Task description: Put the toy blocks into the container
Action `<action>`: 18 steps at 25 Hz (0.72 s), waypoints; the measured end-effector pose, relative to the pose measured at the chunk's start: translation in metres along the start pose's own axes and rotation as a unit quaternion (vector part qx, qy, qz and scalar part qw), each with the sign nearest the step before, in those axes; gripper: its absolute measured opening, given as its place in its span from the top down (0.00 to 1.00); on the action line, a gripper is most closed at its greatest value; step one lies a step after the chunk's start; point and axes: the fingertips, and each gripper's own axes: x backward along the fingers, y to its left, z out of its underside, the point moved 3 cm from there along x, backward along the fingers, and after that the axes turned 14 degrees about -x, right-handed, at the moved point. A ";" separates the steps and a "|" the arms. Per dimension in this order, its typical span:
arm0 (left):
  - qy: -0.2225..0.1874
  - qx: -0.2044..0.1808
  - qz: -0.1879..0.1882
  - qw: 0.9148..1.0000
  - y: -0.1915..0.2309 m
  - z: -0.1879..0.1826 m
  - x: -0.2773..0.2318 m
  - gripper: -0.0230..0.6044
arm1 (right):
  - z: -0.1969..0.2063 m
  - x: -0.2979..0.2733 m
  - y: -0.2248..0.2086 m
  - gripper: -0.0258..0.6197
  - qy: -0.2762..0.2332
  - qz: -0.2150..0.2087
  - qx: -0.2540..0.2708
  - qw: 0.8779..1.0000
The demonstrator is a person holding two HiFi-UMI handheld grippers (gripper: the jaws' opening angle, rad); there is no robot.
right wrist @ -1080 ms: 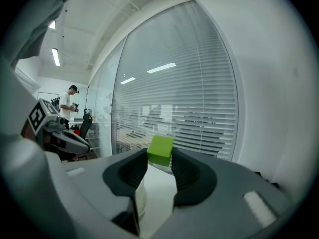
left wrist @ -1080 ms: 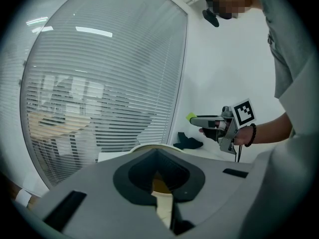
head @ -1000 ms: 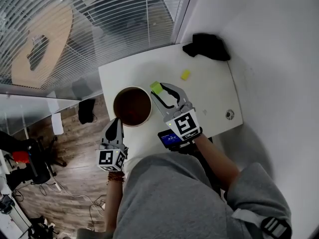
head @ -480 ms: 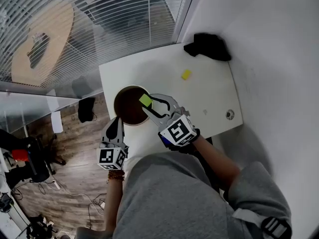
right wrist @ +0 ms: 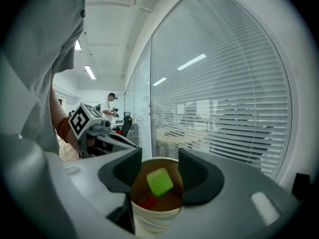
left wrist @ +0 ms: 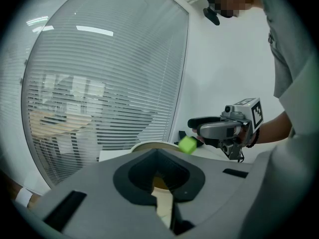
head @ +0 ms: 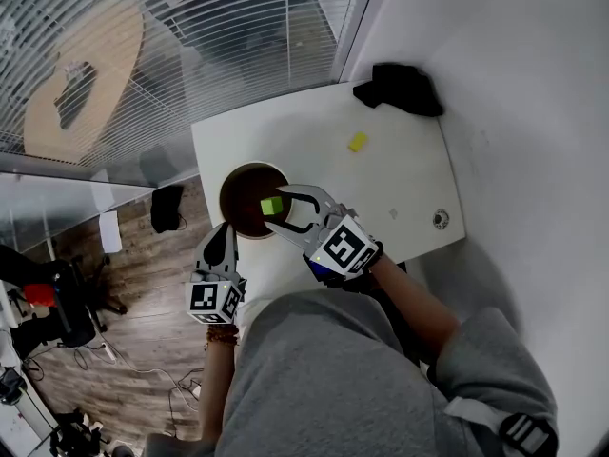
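A small white table (head: 409,174) stood pushed into a corner, with a plain white wall (head: 514,84) running along its right side and a glass partition hung with horizontal slatted blinds (head: 238,27) along its far side. Beyond the glass lay a round pale wooden tabletop (head: 81,89), and to the lower left the floor was brown wood planking (head: 143,284). In the next room past the glass, long strip lights (right wrist: 89,72) glowed on a white ceiling.
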 end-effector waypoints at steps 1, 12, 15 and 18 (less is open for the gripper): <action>0.000 0.000 0.000 1.000 0.000 0.000 0.000 0.95 | -0.001 0.000 0.001 0.57 -0.002 -0.009 -0.007 1.000; -0.001 -0.002 -0.003 1.000 0.002 0.000 0.002 0.95 | -0.004 0.044 -0.059 0.56 -0.033 0.079 -0.031 0.996; 0.001 -0.002 -0.003 1.000 0.003 0.001 0.002 0.95 | 0.000 0.061 -0.081 0.56 -0.023 0.111 -0.023 0.993; 0.002 -0.001 -0.002 1.000 0.003 0.002 0.001 0.95 | 0.000 0.077 -0.098 0.56 -0.021 0.137 -0.017 0.990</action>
